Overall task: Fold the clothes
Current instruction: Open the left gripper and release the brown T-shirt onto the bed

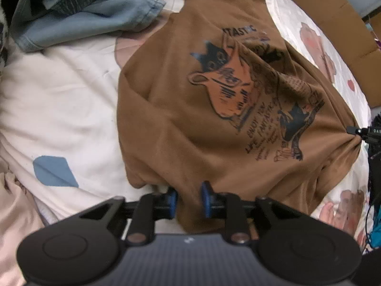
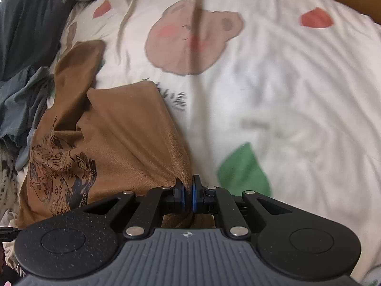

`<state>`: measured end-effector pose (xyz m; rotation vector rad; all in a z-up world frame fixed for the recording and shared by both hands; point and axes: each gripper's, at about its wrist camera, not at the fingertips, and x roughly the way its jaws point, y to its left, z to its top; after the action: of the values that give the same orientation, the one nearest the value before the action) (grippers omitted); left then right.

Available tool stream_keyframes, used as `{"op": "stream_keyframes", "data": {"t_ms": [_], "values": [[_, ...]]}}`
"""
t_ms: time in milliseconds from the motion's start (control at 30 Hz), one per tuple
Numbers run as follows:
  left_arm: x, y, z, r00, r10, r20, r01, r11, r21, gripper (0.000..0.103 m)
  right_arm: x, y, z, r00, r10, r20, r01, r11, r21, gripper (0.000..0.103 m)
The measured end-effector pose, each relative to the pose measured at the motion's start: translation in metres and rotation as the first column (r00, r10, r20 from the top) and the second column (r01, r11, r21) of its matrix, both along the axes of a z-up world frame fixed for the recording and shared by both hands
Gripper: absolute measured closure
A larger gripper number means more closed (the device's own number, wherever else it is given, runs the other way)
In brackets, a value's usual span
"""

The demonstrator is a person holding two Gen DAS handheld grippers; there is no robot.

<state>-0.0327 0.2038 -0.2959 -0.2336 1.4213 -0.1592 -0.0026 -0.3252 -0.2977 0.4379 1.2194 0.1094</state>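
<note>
Across the bedspread (image 2: 273, 90), reaching toward its far edge, lies the brown printed shirt (image 1: 181, 124): soft, light, limp, best pinched at hems. Right gripper (image 2: 188, 196) clamps its edge; left gripper (image 1: 189, 199) stands parted, fabric loose between.

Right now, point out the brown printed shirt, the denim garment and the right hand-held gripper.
brown printed shirt (image 1: 166, 124): left wrist view, plain cloth left of the print.
denim garment (image 1: 100, 16): left wrist view, light blue folded part.
right hand-held gripper (image 2: 188, 196): right wrist view, between the fingertips pinching the shirt's edge.
</note>
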Motion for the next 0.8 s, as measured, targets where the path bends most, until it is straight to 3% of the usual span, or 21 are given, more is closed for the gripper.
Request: {"op": "stream_keyframes", "data": {"t_ms": [300,400,600,800], "values": [[0.028,0.02,-0.004,0.998,0.045,0.05,-0.044,0.999,-0.019,0.061,-0.057,-0.047,0.02,0.984,-0.175,-0.017,0.174,0.983,-0.059,0.1],[0.039,0.019,-0.01,0.995,0.056,0.08,-0.055,0.998,-0.014,0.05,-0.087,-0.067,0.023,0.966,-0.254,-0.038,0.252,0.966,-0.063,0.1],[0.068,0.007,-0.037,0.992,0.047,0.116,-0.045,0.999,-0.022,0.05,-0.14,-0.098,0.025,0.925,-0.374,-0.075,0.366,0.926,-0.094,0.1],[0.09,-0.008,-0.037,0.987,0.02,0.157,-0.017,1.0,-0.026,0.05,-0.183,-0.11,0.025,0.893,-0.439,-0.1,0.428,0.897,-0.114,0.1]]}}
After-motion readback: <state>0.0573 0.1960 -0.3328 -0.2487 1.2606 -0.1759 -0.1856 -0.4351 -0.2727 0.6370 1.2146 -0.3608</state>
